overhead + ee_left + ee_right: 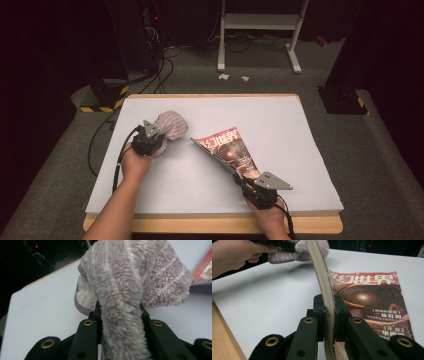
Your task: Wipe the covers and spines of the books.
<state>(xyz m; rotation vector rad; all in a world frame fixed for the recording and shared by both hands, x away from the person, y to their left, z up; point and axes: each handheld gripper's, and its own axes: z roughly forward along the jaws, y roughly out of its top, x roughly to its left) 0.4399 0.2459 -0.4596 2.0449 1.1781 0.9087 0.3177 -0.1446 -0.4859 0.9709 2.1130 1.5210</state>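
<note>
A fluffy grey-purple striped towel (171, 124) is bunched at the table's left middle. My left gripper (152, 134) is shut on a fold of the towel (120, 315), which drapes over its black jaws. A magazine (227, 150) with a red cover and Chinese title lies at the table's centre, tilted with one edge raised. My right gripper (239, 178) is shut on that edge of the magazine (372, 305), its page stack pinched between the jaws and bending upward. In the right gripper view the towel (299, 251) and the person's other hand (234, 255) sit far off.
A white sheet (280, 120) covers the wooden table (210, 224). Beyond the far edge stand a white metal frame (260, 30), cables (160, 70) and a yellow-black striped base (107, 97) on grey carpet.
</note>
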